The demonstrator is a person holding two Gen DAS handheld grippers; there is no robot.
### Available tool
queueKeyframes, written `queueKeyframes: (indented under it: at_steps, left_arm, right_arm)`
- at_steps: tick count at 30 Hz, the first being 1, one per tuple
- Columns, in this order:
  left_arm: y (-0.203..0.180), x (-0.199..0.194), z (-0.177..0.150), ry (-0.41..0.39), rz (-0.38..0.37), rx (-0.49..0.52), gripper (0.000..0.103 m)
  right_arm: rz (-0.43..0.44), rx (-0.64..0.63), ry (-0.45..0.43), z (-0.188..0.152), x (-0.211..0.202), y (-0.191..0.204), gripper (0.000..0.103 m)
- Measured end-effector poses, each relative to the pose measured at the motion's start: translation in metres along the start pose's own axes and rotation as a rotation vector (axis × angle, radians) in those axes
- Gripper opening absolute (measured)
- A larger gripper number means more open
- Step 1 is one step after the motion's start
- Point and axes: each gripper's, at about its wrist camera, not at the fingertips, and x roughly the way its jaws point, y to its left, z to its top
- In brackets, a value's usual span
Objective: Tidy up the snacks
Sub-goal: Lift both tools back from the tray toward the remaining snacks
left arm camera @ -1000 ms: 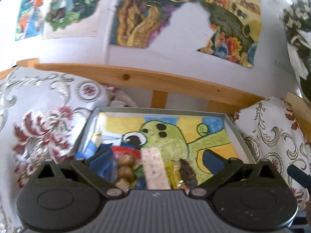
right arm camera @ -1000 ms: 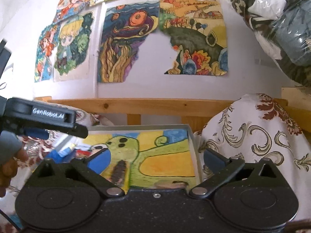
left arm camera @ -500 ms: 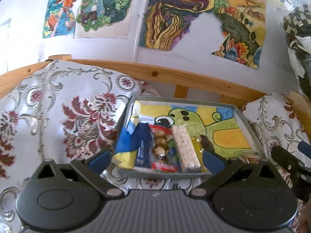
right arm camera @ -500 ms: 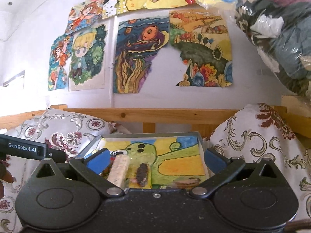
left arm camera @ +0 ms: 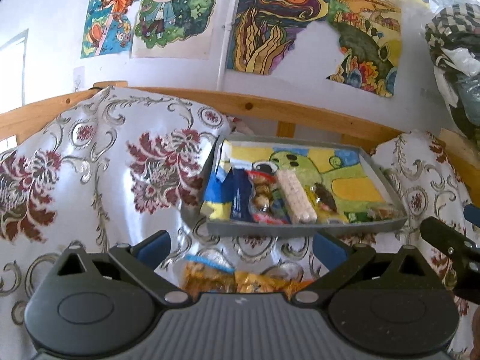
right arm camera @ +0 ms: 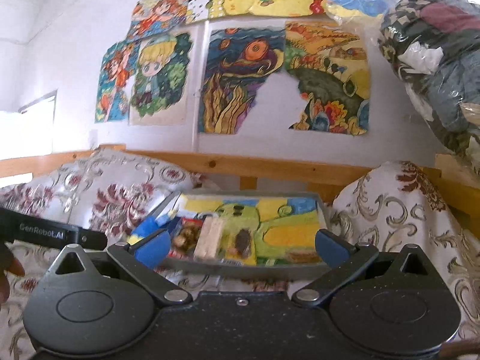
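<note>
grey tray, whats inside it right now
Inside the grey tray, on a painted liner: a blue packet, a clear pack of round sweets, a pale bar, a dark snack. Anything under them is covered.

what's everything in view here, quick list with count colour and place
tray: 1, grey, painted lining, on the patterned cloth
snacks in tray: about six, along its near edge; among them a blue packet, a pale bar, a dark piece
yellow snack bag: 1, on the cloth in front of the tray
patterned cloth: white with red flowers
wooden rail: 1, behind
drawings: several, colourful, on the wall
left gripper: open, empty
right gripper: open, empty
</note>
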Motion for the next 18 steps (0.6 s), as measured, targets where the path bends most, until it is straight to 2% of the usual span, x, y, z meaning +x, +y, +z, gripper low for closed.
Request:
queueKeyframes:
  at_steps: [11, 18]
  left_arm:
    - [0.016, -0.004, -0.037, 0.092, 0.021, 0.012, 0.102]
    - [0.017, -0.003, -0.053, 0.153, 0.039, 0.024, 0.102]
  right_arm:
    - [0.007, 0.037, 0.150, -0.030, -0.016, 0.006, 0.102]
    - [0.036, 0.022, 0.227, -0.047, -0.008, 0.014, 0.102]
